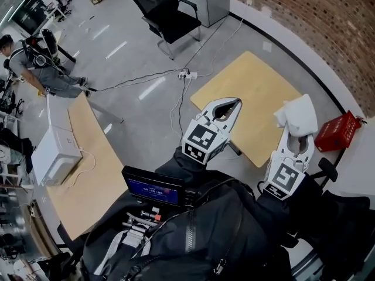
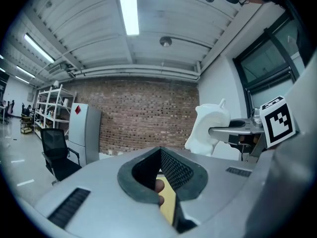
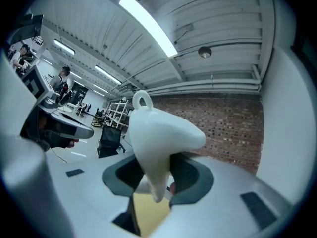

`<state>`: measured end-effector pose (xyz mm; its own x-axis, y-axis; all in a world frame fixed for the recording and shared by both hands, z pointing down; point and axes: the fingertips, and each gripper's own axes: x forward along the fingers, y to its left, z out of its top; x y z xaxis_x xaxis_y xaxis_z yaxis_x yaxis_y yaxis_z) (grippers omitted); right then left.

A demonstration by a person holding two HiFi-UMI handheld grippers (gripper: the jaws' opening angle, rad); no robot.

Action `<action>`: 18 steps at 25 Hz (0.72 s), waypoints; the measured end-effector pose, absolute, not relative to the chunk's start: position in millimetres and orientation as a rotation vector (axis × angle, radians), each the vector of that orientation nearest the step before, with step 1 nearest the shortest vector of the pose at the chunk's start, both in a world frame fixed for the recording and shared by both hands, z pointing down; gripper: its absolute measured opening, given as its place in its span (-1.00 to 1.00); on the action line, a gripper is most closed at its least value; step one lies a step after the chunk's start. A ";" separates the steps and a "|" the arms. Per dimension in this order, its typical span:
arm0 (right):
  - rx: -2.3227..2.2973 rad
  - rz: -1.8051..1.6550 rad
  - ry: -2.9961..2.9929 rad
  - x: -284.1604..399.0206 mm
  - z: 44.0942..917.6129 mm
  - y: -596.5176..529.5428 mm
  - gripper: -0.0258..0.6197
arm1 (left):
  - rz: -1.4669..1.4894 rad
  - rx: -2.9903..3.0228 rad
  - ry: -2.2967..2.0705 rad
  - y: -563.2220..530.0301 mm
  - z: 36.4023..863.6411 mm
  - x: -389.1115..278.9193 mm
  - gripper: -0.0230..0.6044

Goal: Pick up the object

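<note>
The object is a white, soft-looking lump with a small loop at its top [image 1: 297, 115]. My right gripper [image 1: 297, 134] is shut on its lower part and holds it in the air, over the near right corner of the wooden table. In the right gripper view the white object [image 3: 159, 135] fills the space between the dark pads [image 3: 190, 175], tapering down into them. My left gripper [image 1: 234, 104] is raised beside it, shut, with nothing between the jaws. The left gripper view shows its black ribbed pads [image 2: 173, 170] meeting at the tip, and the white object [image 2: 208, 128] off to the right.
A light wooden table [image 1: 252, 92] lies below both grippers. A red box [image 1: 338, 132] sits to the right. A black office chair [image 1: 167, 13] and floor cables with a power strip [image 1: 187, 74] are beyond. A curved desk with a white box [image 1: 54, 154] is at left. A person [image 1: 26, 60] crouches far left.
</note>
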<state>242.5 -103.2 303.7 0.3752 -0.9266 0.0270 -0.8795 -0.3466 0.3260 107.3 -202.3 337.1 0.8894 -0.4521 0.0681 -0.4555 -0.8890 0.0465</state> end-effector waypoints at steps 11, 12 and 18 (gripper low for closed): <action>2.366 -0.214 -1.622 251.8 300.2 -109.8 -0.44 | 0.041 3.021 -0.723 -212.9 323.0 114.6 -0.94; 2.366 -0.214 -1.627 252.5 299.7 -111.1 -0.44 | 0.037 3.024 -0.727 -214.3 321.6 115.1 -0.94; 2.361 -0.212 -1.662 252.1 299.2 -121.0 -0.44 | 0.018 3.029 -0.751 -223.5 316.4 113.0 -0.94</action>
